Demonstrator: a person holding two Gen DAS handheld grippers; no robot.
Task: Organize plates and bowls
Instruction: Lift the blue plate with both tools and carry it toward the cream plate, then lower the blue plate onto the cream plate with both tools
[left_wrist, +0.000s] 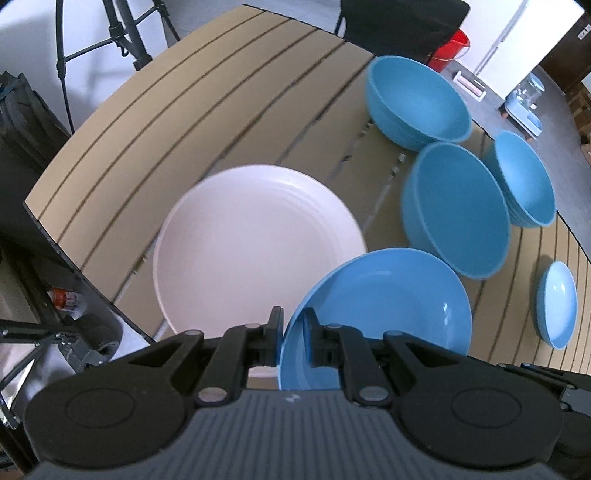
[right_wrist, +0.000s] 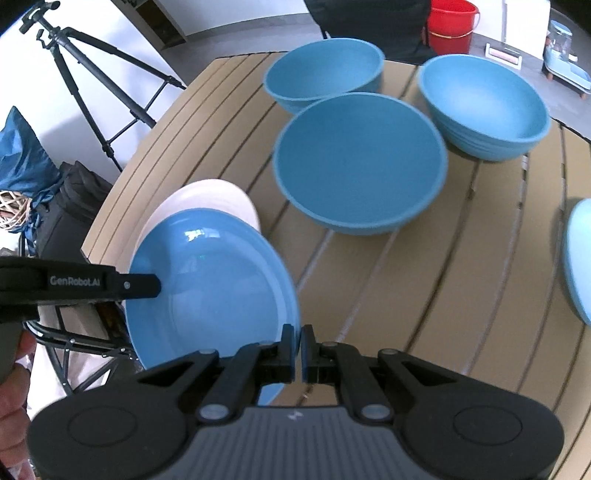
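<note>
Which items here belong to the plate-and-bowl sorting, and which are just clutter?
Job: blue plate gripped by left gripper and right gripper; white plate; three blue bowls; second blue plate.
Clutter: tripod; red bucket; black bag.

Both hand-held grippers clamped, downward-pointing

A glossy blue plate is held tilted above the slatted table, partly over a white ridged plate. Three deep matte blue bowls sit upright close together beyond; another blue plate lies apart
</note>
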